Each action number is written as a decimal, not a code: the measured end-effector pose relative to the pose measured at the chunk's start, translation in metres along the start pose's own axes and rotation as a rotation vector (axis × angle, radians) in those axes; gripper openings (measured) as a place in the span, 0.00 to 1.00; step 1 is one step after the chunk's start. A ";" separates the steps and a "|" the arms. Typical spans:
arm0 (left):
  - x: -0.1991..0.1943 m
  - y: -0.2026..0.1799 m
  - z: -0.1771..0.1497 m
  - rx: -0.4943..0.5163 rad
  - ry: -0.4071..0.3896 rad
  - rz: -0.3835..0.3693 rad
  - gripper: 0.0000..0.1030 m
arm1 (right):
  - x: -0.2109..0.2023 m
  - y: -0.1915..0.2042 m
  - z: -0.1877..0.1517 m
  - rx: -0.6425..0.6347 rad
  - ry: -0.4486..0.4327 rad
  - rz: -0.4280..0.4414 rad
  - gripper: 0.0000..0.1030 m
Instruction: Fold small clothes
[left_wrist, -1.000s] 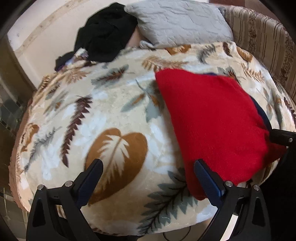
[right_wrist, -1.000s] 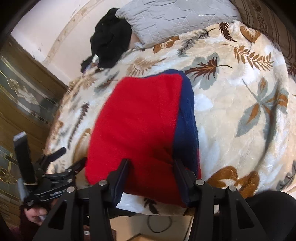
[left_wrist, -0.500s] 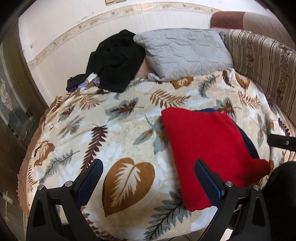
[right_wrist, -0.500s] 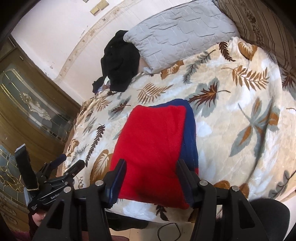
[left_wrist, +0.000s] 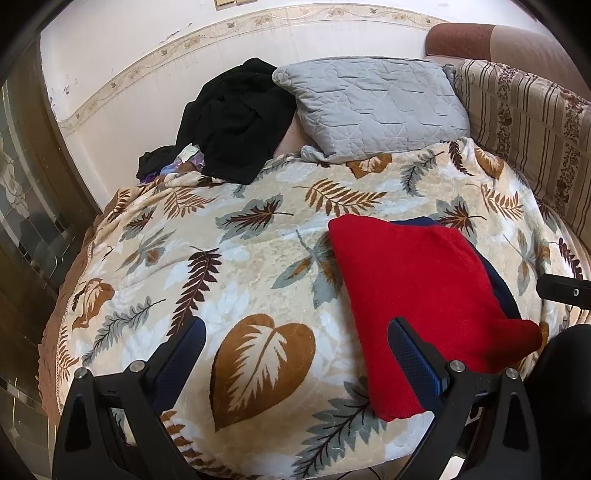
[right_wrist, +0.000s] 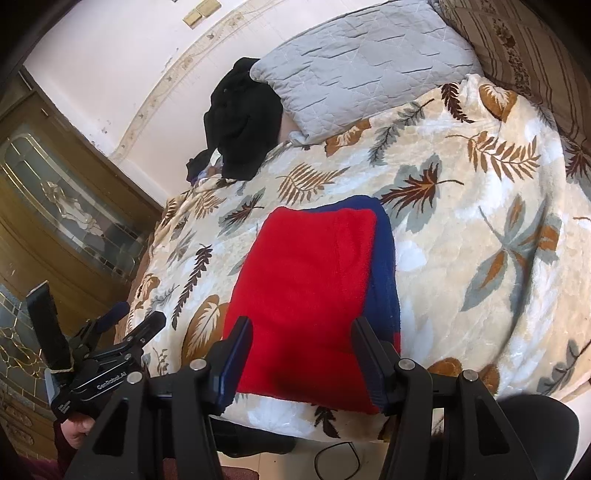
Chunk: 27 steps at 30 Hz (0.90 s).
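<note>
Over the bed's near edge, both tools hang clear of the cloth. Left tool: jaws wide apart, nothing between them, poised above the leaf-print blanket; its right finger overlaps the garment's near left edge in view, contact not certain. Right tool: jaws about half apart, empty, framing the garment's near end without pressing it. Left tool also shows at lower left of the right wrist view, a hand under it. Garment: folded red piece, fuzzy knit, roughly rectangular, lying flat on the blanket near the bed's front edge; navy layer shows along its right side. Grey pillow and black clothes lie at the far end.
</note>
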<state>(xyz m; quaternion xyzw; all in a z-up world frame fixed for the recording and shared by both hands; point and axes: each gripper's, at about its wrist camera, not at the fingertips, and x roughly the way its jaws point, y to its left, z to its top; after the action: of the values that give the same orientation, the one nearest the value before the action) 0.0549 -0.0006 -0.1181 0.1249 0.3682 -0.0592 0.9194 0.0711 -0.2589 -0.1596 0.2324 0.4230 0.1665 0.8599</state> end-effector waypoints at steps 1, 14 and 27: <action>0.000 0.000 0.000 -0.001 0.000 0.002 0.96 | 0.000 0.000 0.000 -0.001 0.000 0.002 0.58; 0.004 0.002 -0.001 -0.009 0.011 0.002 0.96 | 0.003 0.008 -0.001 -0.036 0.006 -0.031 0.58; 0.003 0.019 -0.001 -0.053 0.004 0.038 0.96 | 0.011 0.031 0.006 -0.106 0.007 -0.026 0.62</action>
<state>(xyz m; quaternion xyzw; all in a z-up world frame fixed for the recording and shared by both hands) 0.0604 0.0180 -0.1173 0.1075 0.3692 -0.0315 0.9226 0.0794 -0.2289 -0.1468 0.1802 0.4194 0.1783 0.8717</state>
